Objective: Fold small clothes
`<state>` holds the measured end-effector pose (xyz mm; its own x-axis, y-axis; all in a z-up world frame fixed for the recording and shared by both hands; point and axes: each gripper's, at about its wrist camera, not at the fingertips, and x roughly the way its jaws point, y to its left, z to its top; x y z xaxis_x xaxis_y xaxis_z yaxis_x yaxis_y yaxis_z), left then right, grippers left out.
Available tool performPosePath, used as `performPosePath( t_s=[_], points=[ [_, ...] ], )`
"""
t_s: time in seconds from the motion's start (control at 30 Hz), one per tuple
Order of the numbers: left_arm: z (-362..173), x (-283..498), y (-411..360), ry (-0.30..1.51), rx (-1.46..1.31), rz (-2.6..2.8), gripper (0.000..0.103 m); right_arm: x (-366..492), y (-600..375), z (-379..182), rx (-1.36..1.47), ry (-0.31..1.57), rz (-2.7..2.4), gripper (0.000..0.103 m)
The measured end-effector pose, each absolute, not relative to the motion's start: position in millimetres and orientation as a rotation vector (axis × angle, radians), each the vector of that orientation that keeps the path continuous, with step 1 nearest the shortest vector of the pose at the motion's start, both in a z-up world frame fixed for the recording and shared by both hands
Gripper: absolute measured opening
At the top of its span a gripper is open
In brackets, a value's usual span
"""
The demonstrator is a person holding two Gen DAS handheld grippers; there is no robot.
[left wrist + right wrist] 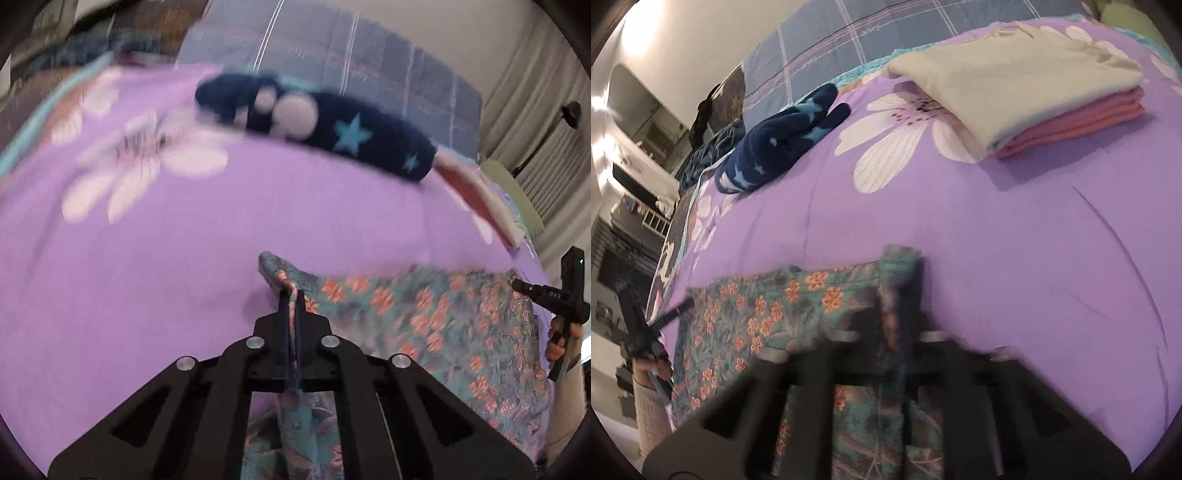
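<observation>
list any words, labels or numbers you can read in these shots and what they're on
No text reads with certainty.
Right gripper: small pale lettering on its black body, seen from the left wrist view, too small to read.
Floral garment, navy star-print garment, purple flowered bedsheet: patterns only, no words.

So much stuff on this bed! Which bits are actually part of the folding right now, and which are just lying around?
In use:
- floral garment, held stretched by two corners
- left gripper, shut on one corner
- right gripper, shut on the other corner

Lying about:
- navy star-print garment, unfolded
- folded stack, cream cloth on pink one
- purple flowered bedspread underneath
</observation>
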<state>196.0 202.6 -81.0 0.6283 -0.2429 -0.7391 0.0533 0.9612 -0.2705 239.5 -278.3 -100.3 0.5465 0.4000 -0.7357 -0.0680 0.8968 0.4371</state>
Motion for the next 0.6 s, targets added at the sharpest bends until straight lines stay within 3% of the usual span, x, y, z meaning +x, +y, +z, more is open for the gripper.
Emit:
performPosePath(
  t_s=[0.13,0.17,0.23,0.27,0.33,0.6],
  points=[
    [-70,192,192,0.847,-0.142,-0.164,0.004,234,-286,-80,0.321,0.887,0.222,0.005],
    [-76,194,188,0.874,-0.109,-0.139,0.004,235,-286,-83,0.299,0.901,0.204,0.02],
    [-86,195,192,0.903,-0.086,-0.095,0.011,233,-289,-93,0.306,0.953,0.217,0.034],
    [-90,193,193,0.912,-0.078,-0.075,0.017,227,-293,-96,0.33,0.959,0.239,0.034],
    [-93,182,199,0.904,-0.079,-0.039,0.043,204,-298,-95,0.326,0.941,0.27,0.034],
    [-65,91,188,0.824,-0.006,-0.073,0.058,99,-345,-100,0.374,0.907,0.26,0.035]
  ],
)
